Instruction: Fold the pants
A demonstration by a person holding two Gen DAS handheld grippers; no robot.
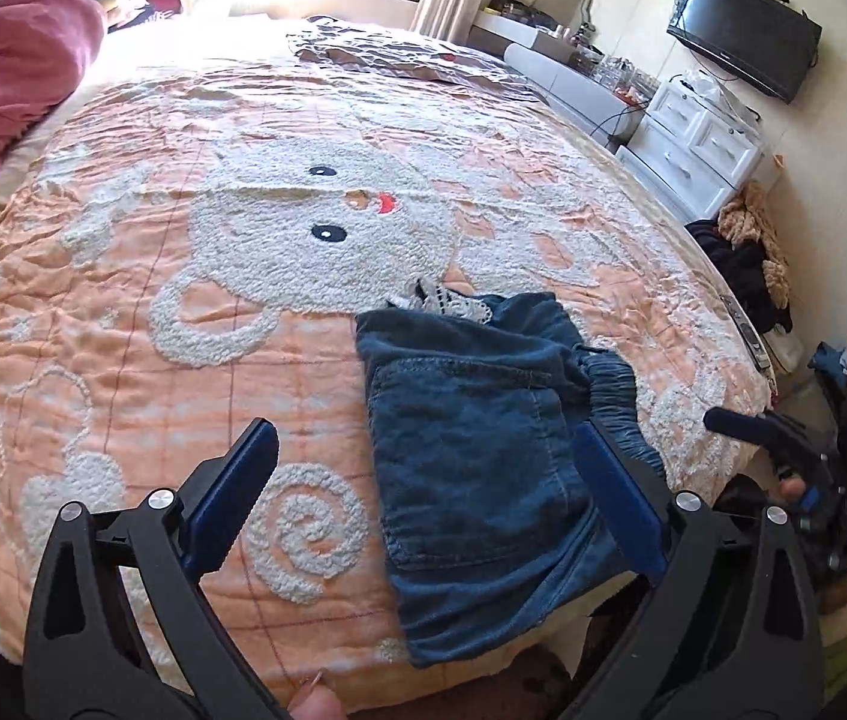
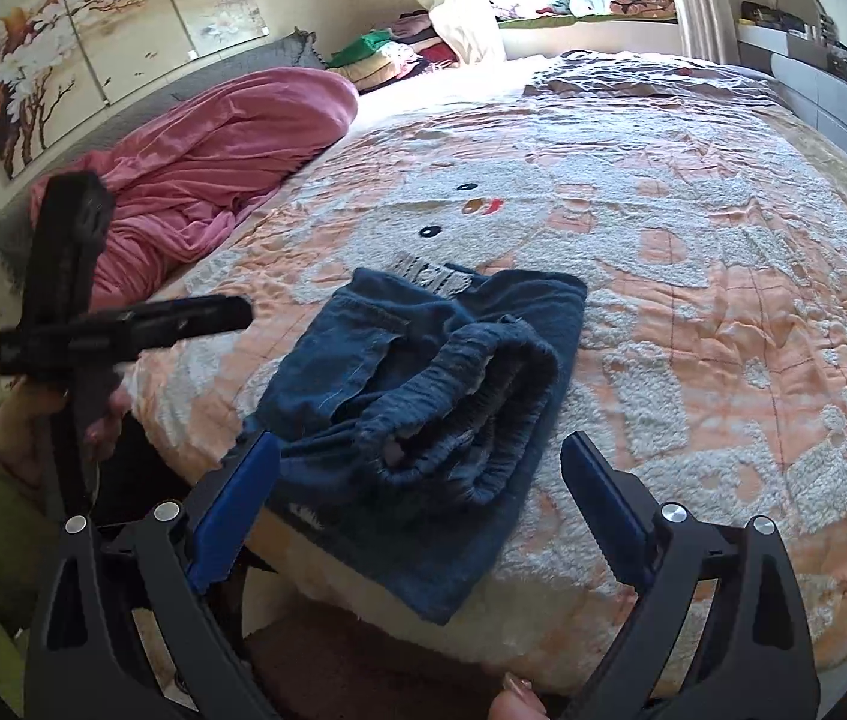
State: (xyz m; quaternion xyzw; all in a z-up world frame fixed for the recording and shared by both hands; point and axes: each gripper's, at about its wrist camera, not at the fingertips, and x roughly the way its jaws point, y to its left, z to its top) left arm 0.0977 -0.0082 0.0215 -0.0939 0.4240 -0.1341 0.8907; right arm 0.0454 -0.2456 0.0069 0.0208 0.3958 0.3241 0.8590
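Bed quilt [image 1: 123, 330]: folded pants [image 1: 483, 438] near edge; left claw [image 1: 423, 480], right claw [image 2: 423, 492] angled down, spread apart, empty.

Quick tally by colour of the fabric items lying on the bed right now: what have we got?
Blue: 1, the folded denim pants, near the bed's front edge
Pink: 1, the bunched blanket at the headboard side
Orange and white: 1, the bear-pattern bedspread underneath
Grey patterned: 1, the quilt at the far end
Total: 4
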